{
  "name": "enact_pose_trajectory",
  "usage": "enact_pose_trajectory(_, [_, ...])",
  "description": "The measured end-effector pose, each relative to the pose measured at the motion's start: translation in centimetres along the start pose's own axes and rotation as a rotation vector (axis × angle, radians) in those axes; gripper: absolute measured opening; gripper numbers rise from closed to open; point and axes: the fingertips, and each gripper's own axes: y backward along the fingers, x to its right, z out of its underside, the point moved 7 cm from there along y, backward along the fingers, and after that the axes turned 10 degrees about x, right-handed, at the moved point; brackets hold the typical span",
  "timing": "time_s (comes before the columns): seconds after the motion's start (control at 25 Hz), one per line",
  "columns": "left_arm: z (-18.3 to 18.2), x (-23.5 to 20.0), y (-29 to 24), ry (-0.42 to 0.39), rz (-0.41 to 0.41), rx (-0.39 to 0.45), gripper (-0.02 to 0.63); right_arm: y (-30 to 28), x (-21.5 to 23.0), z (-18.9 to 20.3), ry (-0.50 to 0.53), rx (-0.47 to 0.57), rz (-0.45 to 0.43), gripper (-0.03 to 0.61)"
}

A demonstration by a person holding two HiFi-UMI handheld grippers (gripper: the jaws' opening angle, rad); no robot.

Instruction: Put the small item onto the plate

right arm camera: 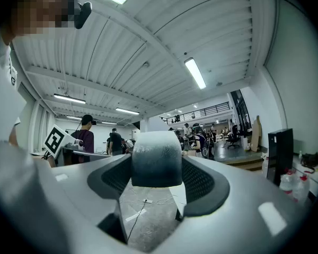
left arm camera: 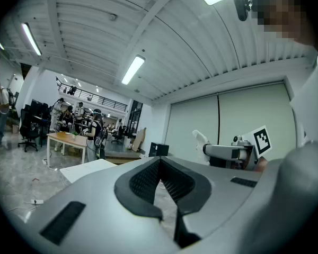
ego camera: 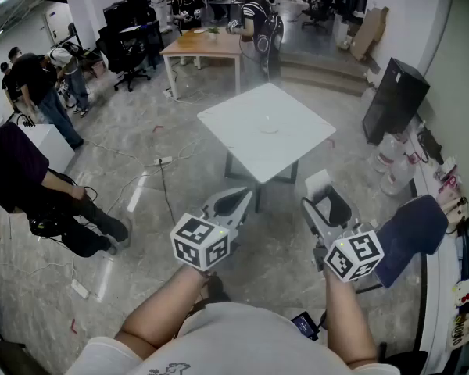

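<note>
Our right gripper (ego camera: 327,201) grips the small item (right arm camera: 156,160), left gripper (ego camera: 236,198) closed, empty; we should approach the table (ego camera: 250,143) level.

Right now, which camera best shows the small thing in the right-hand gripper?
The right gripper view: the small item fills the centre, pale on top, darker below, pressed between the fingers. The head view shows it small, tucked inside the right gripper. The left gripper view gives only a pale speck, too small to tell.
</note>
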Motion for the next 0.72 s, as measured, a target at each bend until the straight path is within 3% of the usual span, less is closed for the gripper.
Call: enact_pose_trajectory(0.72, [-0.03, -0.4, 0.34, 0.01, 0.008, -0.006, 0.008, 0.19, -0.37, 0.02, -0.003, 0.0, 0.03, 0.281])
